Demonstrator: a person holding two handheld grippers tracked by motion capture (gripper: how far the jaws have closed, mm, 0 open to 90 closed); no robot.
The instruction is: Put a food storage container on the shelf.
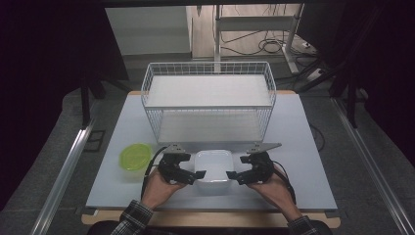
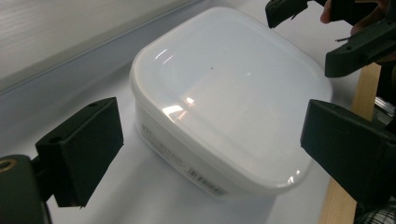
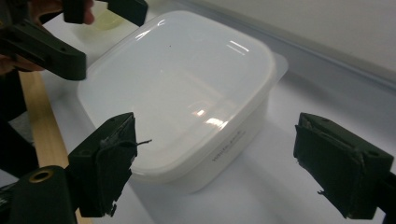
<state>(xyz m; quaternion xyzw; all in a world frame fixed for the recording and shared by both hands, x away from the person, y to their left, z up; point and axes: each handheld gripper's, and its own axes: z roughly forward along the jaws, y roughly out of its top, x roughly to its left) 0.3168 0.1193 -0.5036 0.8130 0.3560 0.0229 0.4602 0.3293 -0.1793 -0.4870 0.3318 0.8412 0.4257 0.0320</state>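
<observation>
A white square plastic box (image 1: 213,166) with a smooth glossy top sits on the table near the front edge. My left gripper (image 1: 199,175) is at its left side and my right gripper (image 1: 232,175) at its right side, both pointing inward at it. In the left gripper view the box (image 2: 224,93) lies ahead of the left gripper (image 2: 210,140), whose jaws stand wide apart and clear of it. The right gripper view shows the same box (image 3: 182,79) beyond the open right gripper (image 3: 219,158), with no jaw touching it.
A white wire basket (image 1: 209,68) stands behind the box at mid-table. A yellow-green round lid (image 1: 134,155) lies to the left of my left hand. The pale table board (image 1: 298,147) ends in a wooden front edge (image 3: 39,121).
</observation>
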